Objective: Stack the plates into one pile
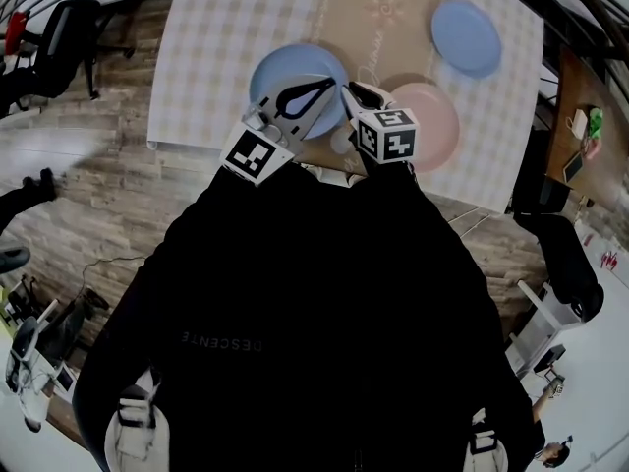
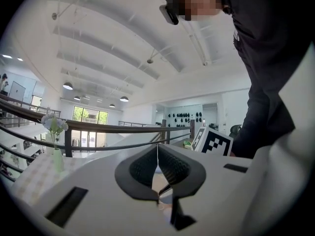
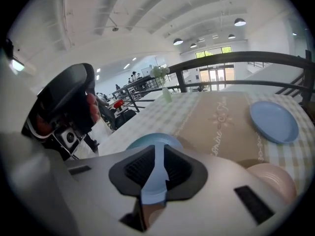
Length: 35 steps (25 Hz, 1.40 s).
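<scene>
Jaws of right gripper (image 3: 157,156) ajar; "DESCENTE" top (image 1: 295,303).

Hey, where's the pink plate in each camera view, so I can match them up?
Head view: the pink plate sits just right of centre in the upper part of the picture.
Left gripper view: not in it.
Right gripper view: the pink plate is at the lower right, only partly showing.
Shared landmark: the far blue plate, lying beyond the pink one in both of those views.
</scene>
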### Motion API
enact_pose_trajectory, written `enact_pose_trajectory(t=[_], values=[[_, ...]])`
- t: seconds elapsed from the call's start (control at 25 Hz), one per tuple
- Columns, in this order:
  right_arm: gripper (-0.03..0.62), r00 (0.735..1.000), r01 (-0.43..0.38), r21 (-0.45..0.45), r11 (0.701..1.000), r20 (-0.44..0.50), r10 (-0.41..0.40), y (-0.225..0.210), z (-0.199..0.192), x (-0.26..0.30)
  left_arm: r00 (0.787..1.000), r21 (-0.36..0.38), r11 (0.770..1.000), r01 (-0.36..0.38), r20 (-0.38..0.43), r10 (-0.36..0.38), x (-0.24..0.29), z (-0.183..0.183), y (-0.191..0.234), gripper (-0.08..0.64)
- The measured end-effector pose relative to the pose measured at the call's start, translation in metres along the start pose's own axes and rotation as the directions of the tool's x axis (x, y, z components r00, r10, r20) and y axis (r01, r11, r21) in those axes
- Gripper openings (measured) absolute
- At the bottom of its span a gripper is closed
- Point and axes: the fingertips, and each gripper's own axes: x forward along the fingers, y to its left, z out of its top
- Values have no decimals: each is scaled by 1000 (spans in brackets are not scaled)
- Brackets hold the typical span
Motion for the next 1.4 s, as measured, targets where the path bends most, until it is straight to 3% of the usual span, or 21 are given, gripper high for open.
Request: enact_pose_trajectory(t=[0.68, 1.04, 1.24, 1.4], values=[[186, 962, 173, 114, 978, -232, -143, -46, -83, 58, 1000, -34, 999, 1, -20, -2, -1, -33, 14, 20], [179, 940, 191, 113, 975, -306, -148, -44, -108, 75, 1000, -34, 999, -22, -22, 22, -11, -35, 23, 20], [137, 929, 221, 74, 973, -321, -186, -45, -114, 80, 999, -39, 998, -40, -21, 39, -20, -35, 24, 20], [81, 945, 216, 214, 953, -291, -149, -48, -114, 77, 999, -37, 998, -49, -13, 49, -25, -32, 22, 20]])
